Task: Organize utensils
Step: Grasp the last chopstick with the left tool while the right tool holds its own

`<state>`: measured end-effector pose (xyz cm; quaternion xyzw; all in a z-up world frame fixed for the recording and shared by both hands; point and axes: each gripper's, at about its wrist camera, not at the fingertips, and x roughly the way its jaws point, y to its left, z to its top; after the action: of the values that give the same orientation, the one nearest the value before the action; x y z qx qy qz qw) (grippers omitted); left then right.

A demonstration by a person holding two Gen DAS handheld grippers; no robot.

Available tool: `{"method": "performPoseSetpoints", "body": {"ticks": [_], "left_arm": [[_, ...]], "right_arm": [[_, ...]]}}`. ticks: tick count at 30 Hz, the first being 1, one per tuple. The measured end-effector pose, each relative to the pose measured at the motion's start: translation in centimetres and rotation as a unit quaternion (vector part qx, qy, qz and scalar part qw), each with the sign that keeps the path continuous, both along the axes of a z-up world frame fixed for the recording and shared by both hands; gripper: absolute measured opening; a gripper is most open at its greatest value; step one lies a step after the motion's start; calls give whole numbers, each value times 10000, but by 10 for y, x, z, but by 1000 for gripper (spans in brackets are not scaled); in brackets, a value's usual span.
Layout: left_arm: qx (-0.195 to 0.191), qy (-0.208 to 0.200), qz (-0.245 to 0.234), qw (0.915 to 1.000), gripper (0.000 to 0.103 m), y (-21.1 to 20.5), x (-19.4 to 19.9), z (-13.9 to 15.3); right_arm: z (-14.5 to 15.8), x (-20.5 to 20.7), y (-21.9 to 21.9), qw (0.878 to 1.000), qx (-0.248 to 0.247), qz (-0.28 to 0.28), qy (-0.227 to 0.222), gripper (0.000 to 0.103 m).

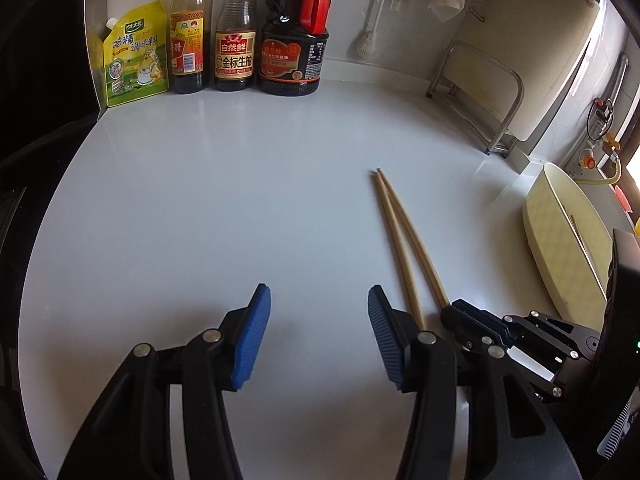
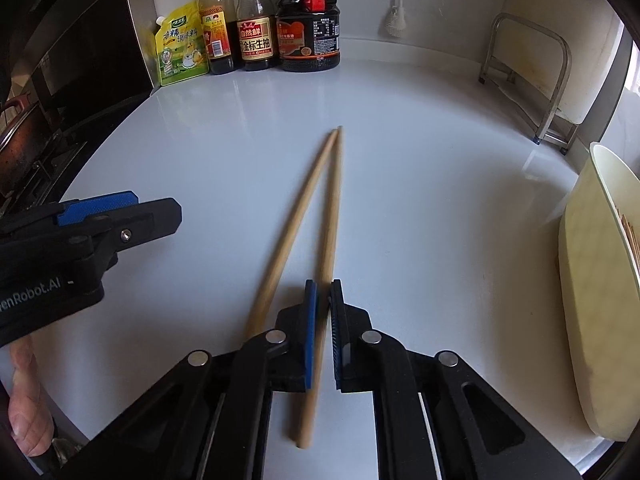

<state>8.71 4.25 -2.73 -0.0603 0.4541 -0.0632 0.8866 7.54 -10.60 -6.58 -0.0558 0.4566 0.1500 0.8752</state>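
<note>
place: home kitchen | signs: sauce bottles (image 1: 236, 40), white countertop (image 1: 200, 200), stove (image 2: 24, 136)

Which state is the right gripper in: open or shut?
Shut: the right gripper has its blue pads clamped on one chopstick, no gap showing.

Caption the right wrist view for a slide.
Right gripper shut on one of two wooden chopsticks lying on the white counter; the other lies free.

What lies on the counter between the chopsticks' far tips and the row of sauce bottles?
Nothing: in both wrist views the white counter is bare between the chopsticks and the sauce bottles.
</note>
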Motion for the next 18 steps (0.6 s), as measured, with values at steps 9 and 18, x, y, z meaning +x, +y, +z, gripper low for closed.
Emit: {"method": "performPoseSetpoints", "body": {"ticks": [9,18], "left_arm": [[59,94,-187,9998,58,-28,2,-9],[210,228,-148,9994,58,-41,3,-18]], "right_arm": [[0,-4,-19,9998,93,-165,26,6],[-2,-9,-49,9990,247,-371,46,6]]}}
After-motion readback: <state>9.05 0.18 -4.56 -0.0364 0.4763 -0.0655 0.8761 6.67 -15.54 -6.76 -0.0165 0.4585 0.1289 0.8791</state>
